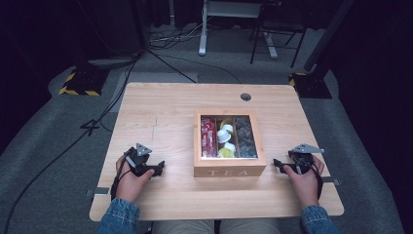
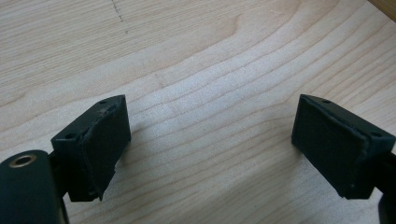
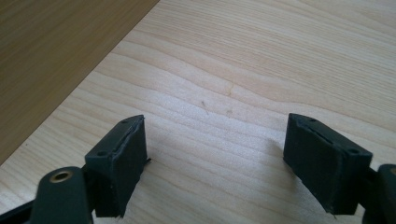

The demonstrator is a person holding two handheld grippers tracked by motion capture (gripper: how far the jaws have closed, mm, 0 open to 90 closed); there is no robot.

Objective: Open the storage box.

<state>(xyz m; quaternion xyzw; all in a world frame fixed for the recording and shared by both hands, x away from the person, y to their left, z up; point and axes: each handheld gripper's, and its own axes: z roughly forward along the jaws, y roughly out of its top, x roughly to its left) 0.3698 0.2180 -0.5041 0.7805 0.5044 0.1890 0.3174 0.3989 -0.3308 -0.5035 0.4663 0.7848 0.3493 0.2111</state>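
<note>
The high view looks forward and down from above the person's side onto the whole desk point(image 1: 160, 112), with the tea box point(image 1: 229, 170) near its middle. The left gripper view sits low and close over bare desk point(image 2: 196, 60) left of the tea box, whose corner edges in at top right point(image 2: 385, 5). The right gripper view, equally close, faces desk point(image 3: 261, 56) right of the tea box, its wooden wall point(image 3: 51, 51) at upper left. All three views share the desk and the box.

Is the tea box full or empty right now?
Stocked. Through the top of the tea box, all three compartments hold items: red packets left, white and yellow pieces middle, dark packets right. Whether a clear lid covers it, I cannot tell.
</note>
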